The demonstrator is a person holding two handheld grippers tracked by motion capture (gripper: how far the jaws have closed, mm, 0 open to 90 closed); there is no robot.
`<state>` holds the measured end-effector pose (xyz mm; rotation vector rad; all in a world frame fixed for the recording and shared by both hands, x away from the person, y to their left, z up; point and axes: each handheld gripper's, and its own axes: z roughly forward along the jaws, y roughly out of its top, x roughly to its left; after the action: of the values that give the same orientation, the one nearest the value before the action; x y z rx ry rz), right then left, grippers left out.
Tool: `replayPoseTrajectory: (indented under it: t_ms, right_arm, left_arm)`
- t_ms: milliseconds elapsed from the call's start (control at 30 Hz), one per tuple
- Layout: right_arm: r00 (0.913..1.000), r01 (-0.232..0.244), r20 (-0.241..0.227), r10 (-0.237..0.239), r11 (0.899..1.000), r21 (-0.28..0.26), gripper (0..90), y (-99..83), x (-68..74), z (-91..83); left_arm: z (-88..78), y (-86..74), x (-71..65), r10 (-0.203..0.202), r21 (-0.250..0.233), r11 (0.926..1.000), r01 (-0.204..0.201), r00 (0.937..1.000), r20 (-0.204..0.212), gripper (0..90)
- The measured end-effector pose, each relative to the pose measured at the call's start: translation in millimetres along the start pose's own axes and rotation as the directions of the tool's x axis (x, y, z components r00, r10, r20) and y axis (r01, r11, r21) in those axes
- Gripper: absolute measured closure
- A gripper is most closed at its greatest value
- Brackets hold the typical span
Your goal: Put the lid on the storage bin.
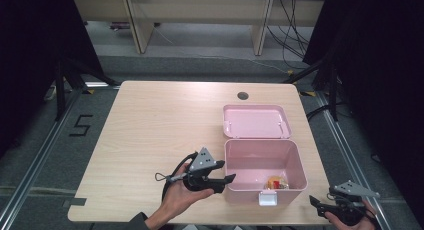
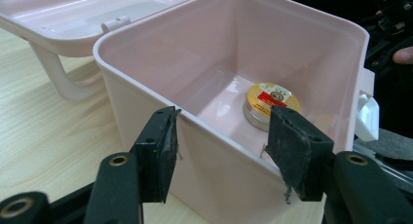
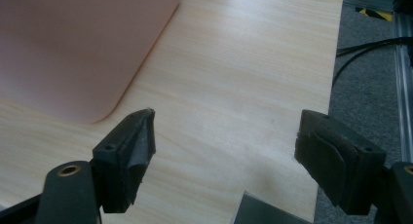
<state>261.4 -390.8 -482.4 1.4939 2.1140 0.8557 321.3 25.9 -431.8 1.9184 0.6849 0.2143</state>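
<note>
Your right tool (image 1: 320,204) and hand (image 1: 350,217) run off the high view's bottom edge. In the right tool's own view, the pink plastic box (image 3: 73,48) is a blurred wall cut by the top and left edges. The print on the round gold-lidded tin (image 2: 271,103) is too small to read.

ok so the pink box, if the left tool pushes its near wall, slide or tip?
Likely slides: the pink box looks like thin, light plastic holding one small round tin. Its open lid hangs behind, so it may drag or swing. The left tool is open beside the wall.
</note>
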Motion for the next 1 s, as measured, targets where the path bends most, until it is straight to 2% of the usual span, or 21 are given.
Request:
replayPoseTrajectory:
  t_ms: [33, 100, 167, 200, 267, 300, 333, 367, 400, 433, 467, 500, 600, 633, 667, 700, 733, 833, 900, 933, 1000]
  right_arm:
    - [0.9995, -0.030, -0.005, 0.030, 0.999, 0.014, 24.1, 1.0, 1.3, 0.4]
    - [0.9998, -0.012, -0.012, 0.013, 1.000, 0.021, 24.8, 5.0, -1.6, 5.1]
    - [0.9984, -0.056, -0.007, 0.056, 0.997, 0.044, 24.8, 7.9, 0.7, 6.0]
    - [0.9999, 0.002, -0.011, -0.002, 1.000, 0.005, 24.8, 8.6, -4.2, 10.1]
    - [0.9998, 0.002, -0.019, -0.002, 1.000, 0.018, 24.8, 11.3, -5.4, 9.5]
    - [0.9996, -0.017, -0.021, 0.017, 1.000, 0.018, 24.8, 12.5, -5.3, 10.7]
    - [0.9998, -0.010, -0.018, 0.011, 1.000, 0.017, 25.0, 14.7, -6.6, 12.2]
    - [0.9994, 0.019, -0.028, -0.019, 1.000, 0.019, 25.0, 17.3, -10.6, 13.0]
    - [0.9996, -0.022, -0.019, 0.022, 1.000, 0.016, 25.2, 18.8, -8.6, 14.2]
    - [0.9993, 0.018, -0.032, -0.017, 1.000, 0.017, 25.2, 21.9, -13.8, 15.4]
    - [0.9995, 0.015, -0.028, -0.014, 1.000, 0.018, 25.2, 24.5, -15.1, 15.8]
    - [0.9995, -0.018, -0.025, 0.018, 1.000, 0.020, 25.3, 25.5, -13.6, 16.1]
    - [0.9995, -0.004, -0.031, 0.005, 1.000, 0.013, 25.5, 31.8, -18.3, 18.6]
    - [0.9982, -0.031, -0.050, 0.032, 0.999, 0.009, 25.6, 34.8, -18.3, 19.6]
    - [0.9993, -0.001, -0.037, 0.001, 1.000, 0.004, 25.7, 39.6, -23.0, 20.4]
    - [0.9981, -0.034, -0.050, 0.035, 0.999, 0.019, 25.9, 42.4, -21.3, 19.5]
    - [0.9988, 0.005, -0.048, -0.005, 1.000, 0.002, 25.9, 44.3, -25.0, 20.6]
    - [0.9983, -0.026, -0.053, 0.026, 1.000, 0.009, 25.9, 51.4, -25.1, 22.2]
    - [0.9982, -0.028, -0.053, 0.029, 0.999, 0.030, 25.9, 53.8, -26.4, 21.4]
    - [0.9987, -0.003, -0.051, 0.004, 1.000, 0.018, 25.9, 57.2, -29.6, 23.9]
    - [0.9987, -0.013, -0.050, 0.014, 1.000, 0.007, 25.9, 59.0, -29.0, 25.1]
  left_arm:
    - [-0.2, 0.0, -0.7, 0.000, 0.003, 1.0000, 0.000, 1.0000, -0.006, 44.7]
    - [-0.5, 0.2, -1.6, -0.005, 0.008, 1.0000, 0.005, 0.9999, -0.013, 45.0]
    - [-0.6, 0.0, -2.1, -0.004, 0.008, 1.0000, 0.004, 0.9999, -0.016, 45.3]
    - [-0.6, 0.0, -2.1, -0.004, 0.008, 1.0000, 0.004, 0.9999, -0.016, 45.3]
    - [-0.6, 0.1, -2.2, -0.008, 0.009, 0.9999, 0.008, 0.9998, -0.017, 45.3]
    - [0.0, -0.2, -2.1, -0.009, 0.001, 1.0000, 0.009, 0.9998, -0.016, 45.3]
    - [0.0, -0.1, -2.1, -0.011, 0.003, 0.9999, 0.011, 0.9998, -0.016, 45.3]
    - [-0.4, 0.1, -1.9, -0.011, 0.009, 0.9999, 0.011, 0.9999, -0.013, 45.3]
    - [-0.2, -0.1, -1.7, -0.013, 0.007, 0.9999, 0.013, 0.9999, -0.010, 45.3]
    - [-0.1, -0.1, -1.5, -0.015, 0.007, 0.9999, 0.015, 0.9999, -0.009, 45.3]
    - [0.0, -0.1, -1.4, -0.016, 0.007, 0.9998, 0.016, 0.9998, -0.008, 45.2]
    - [0.0, -0.1, -1.5, -0.016, 0.007, 0.9998, 0.016, 0.9998, -0.009, 45.2]
    - [0.4, -0.4, -1.6, -0.015, 0.005, 0.9999, 0.016, 0.9998, -0.011, 44.8]
    - [0.4, -0.4, -1.6, -0.015, 0.005, 0.9999, 0.015, 0.9998, -0.011, 44.8]
    - [0.4, -0.5, -1.8, -0.012, 0.005, 0.9999, 0.012, 0.9998, -0.013, 44.9]
    - [0.4, -0.6, -1.9, -0.010, 0.004, 0.9999, 0.011, 0.9999, -0.013, 44.9]
    - [0.4, -0.6, -1.9, -0.010, 0.004, 0.9999, 0.010, 0.9999, -0.013, 44.9]
    - [0.5, -0.7, -2.0, -0.012, 0.003, 0.9999, 0.012, 0.9998, -0.014, 44.9]
    - [0.4, -0.7, -1.9, -0.011, 0.003, 0.9999, 0.011, 0.9998, -0.014, 45.0]
    - [0.5, -0.8, -1.9, -0.013, 0.001, 0.9999, 0.013, 0.9998, -0.014, 44.9]
    - [0.5, -0.8, -2.0, -0.012, 0.002, 0.9999, 0.012, 0.9998, -0.014, 45.0]
